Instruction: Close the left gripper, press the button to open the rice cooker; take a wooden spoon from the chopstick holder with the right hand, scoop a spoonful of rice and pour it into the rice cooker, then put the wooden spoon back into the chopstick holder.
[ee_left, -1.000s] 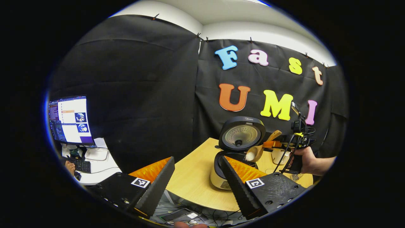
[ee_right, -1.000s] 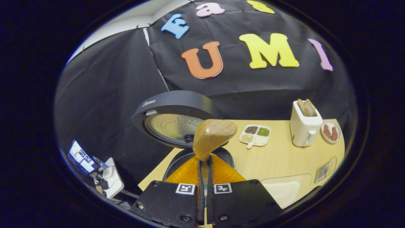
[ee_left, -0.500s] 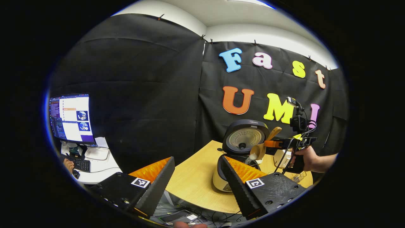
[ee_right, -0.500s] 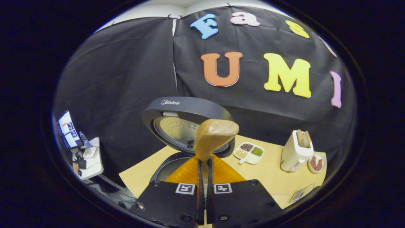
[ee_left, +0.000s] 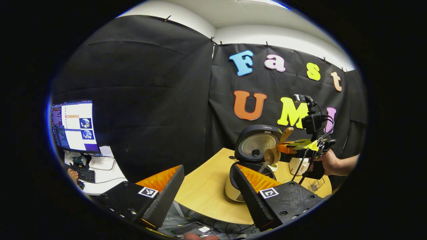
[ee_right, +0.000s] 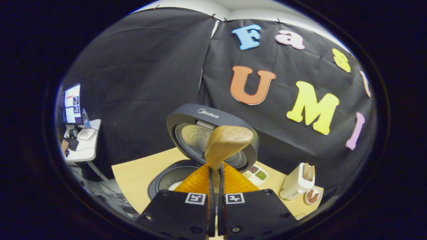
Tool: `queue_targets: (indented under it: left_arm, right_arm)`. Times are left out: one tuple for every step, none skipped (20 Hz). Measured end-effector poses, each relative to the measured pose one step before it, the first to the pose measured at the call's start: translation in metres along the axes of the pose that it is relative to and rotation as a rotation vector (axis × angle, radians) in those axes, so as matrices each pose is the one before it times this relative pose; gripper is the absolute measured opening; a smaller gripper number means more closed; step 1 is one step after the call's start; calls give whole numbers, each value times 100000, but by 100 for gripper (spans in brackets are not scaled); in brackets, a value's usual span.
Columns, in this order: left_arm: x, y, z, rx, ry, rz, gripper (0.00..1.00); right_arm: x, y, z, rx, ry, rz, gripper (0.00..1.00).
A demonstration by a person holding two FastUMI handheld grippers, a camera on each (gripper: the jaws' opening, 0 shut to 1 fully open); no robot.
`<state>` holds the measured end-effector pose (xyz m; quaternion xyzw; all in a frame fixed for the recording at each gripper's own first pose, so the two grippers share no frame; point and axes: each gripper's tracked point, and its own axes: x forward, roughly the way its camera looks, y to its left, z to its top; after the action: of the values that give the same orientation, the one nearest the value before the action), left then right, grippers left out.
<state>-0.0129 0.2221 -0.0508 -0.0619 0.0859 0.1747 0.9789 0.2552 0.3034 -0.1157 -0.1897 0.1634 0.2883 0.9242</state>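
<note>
"Midea" brand on the open rice cooker (ee_right: 213,133) lid

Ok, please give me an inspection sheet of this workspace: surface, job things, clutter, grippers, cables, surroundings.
Surface: wooden table, bare at its near part.
Job's things: rice cooker with lid up; wooden spoon tipped over the pot.
Clutter: toaster, divided dish, small plate.
Grippers: left gripper open, away from the cooker; right gripper shut on the spoon's handle.
Cables: black leads hanging from the right gripper.
Surroundings: monitor and keyboard on a side desk.
</note>
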Motion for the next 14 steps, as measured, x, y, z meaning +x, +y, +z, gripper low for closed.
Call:
queue_targets:
  left_arm:
    - [56,-51,-12,-169,80,-932,95]
    - [14,-132,-48,-84,192,-1035,95]
    - [84,-142,-27,-22,374,-971,95]
    - [137,-206,-25,199,198,-745,95]
    - [108,-250,18,212,85,-908,95]
    - [67,-244,65,481,-256,-867,95]
    - [-55,-277,193,199,-378,-374,95]
    - [154,-350,100,-142,-228,-630,95]
    - [19,-385,65,-262,-192,-569,95]
    - [111,-419,-30,-263,-36,-750,95]
    - [74,-553,47,-67,-639,-1122,95]
    - [87,-704,87,109,-265,-1576,95]
    - [118,-670,-5,493,-136,-1488,95]
    - [296,-853,-317,763,59,-1514,95]
  right_arm:
    - [-103,132,26,-1613,-389,-311,5]
    - [-87,101,-96,-1114,-46,-262,8]
    - [-13,115,-234,-325,85,263,8]
    - [-85,62,-45,186,218,468,8]
    - [-57,-219,147,768,71,204,8]
    - [-69,-181,158,1192,74,-32,8]
    - [-134,-62,-91,1571,123,-33,8]
    - [28,-34,-237,1918,269,180,8]
    - [-5,-108,-155,2076,281,296,8]
    - [-166,-135,32,2125,383,375,8]
    - [-458,-80,-2,2121,363,467,8]
    - [-480,27,-44,2161,393,591,8]
    - [-602,-45,-21,2231,376,605,8]
    - [-481,-144,78,2191,225,570,8]
